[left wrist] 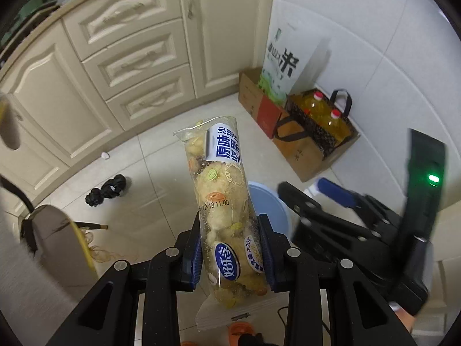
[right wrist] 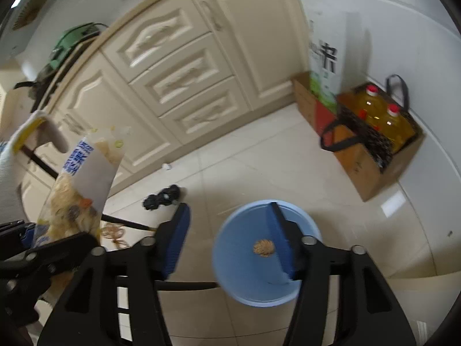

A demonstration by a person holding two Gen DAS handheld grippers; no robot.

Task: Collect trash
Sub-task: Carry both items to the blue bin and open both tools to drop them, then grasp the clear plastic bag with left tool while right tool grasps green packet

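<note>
Tiled floor [right wrist: 288,173] bears a blue bin [right wrist: 245,282] holding one brown crumb [right wrist: 263,248]; left gripper [left wrist: 230,248] clamps a snack pack [left wrist: 222,196], right gripper [right wrist: 230,239] gapes empty.

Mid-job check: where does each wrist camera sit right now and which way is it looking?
Left wrist: behind the left tool, angled down at the floor; its pads clamp the snack packet; right tool alongside.
Right wrist: behind the right tool, jaws empty, over the blue bin; a gloved hand shows.
Shared: packet, bin, cabinets, oil bottles.
</note>
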